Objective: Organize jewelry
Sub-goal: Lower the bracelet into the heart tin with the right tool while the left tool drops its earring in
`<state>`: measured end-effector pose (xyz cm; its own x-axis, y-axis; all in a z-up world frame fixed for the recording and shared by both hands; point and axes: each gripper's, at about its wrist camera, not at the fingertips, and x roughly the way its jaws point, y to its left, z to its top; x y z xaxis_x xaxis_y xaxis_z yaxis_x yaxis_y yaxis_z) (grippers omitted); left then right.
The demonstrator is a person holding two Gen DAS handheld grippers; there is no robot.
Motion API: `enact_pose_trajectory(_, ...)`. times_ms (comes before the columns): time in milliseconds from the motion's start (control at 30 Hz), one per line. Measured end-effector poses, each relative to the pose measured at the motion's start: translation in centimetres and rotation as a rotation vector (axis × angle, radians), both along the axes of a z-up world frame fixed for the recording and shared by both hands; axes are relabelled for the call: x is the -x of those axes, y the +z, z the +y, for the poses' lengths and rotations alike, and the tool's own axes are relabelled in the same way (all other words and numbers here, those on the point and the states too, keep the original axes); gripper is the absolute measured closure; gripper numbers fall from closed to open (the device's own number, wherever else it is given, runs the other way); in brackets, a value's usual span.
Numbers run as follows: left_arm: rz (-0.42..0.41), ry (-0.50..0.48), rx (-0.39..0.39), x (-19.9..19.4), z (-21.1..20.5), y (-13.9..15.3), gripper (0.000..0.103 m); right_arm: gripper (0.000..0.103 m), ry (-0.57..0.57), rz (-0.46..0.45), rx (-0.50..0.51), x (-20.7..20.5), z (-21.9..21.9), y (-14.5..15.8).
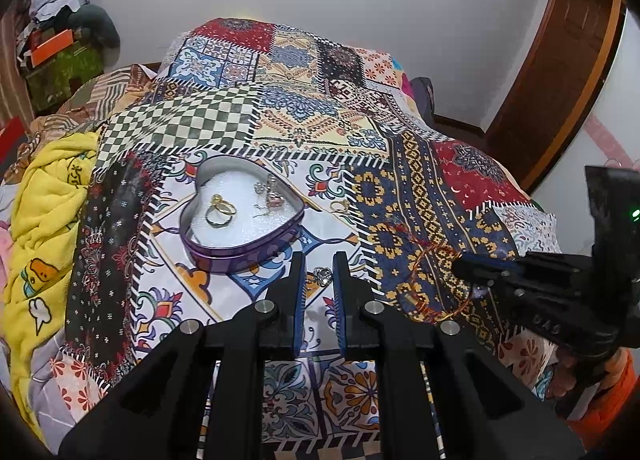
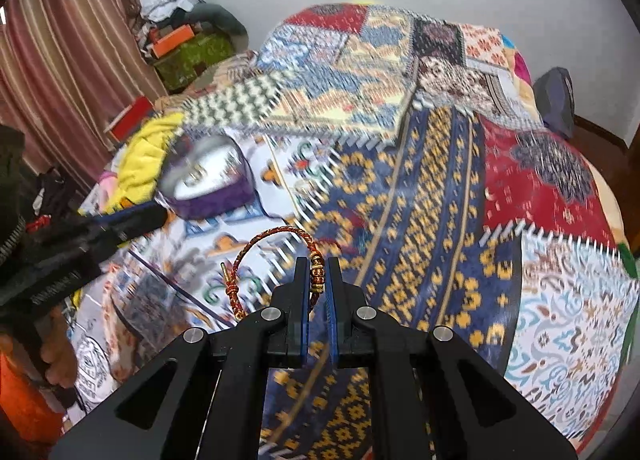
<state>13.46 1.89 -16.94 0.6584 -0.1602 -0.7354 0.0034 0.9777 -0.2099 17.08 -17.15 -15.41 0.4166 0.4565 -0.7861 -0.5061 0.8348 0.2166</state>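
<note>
Both grippers over the patchwork bedspread; bracelet in my right one, silver ring in my left.

My right gripper (image 2: 319,275) is clamped on the red-and-gold braided bracelet (image 2: 256,250), pinching its gold beads, so the cord loops out to the left above the bedspread (image 2: 420,196). My left gripper (image 1: 319,269) has its jaws drawn close on a small silver ring (image 1: 322,275) at the tips. The purple heart-shaped tin (image 1: 244,216) sits on the bedspread just beyond my left gripper, white padding inside, holding gold rings (image 1: 221,209) and a few earrings (image 1: 269,190). One more gold piece (image 1: 340,206) lies on the cloth right of the tin. Raised letters on the right gripper's body read something like "DAS"; I cannot make out more.
</note>
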Motion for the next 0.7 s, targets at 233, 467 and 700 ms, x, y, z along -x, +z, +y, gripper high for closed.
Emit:
enact_pose_trajectory(233,-0.021,0.025,-0.007,0.2,1.5,0.5,0.091,0.096,0.032,-0.022,-0.051,-0.6,2.6,1.1)
enact_pose_trajectory(467,-0.046,0.045,-0.017,0.0,3.1,1.2,0.091,0.096,0.06,-0.017,-0.077,-1.7,4.9,0.9)
enact_pose_trajectory(700,-0.055,0.063,-0.014,-1.1,4.4,0.9,0.091,0.096,0.08,-0.007,-0.083,-2.9,6.8,0.2)
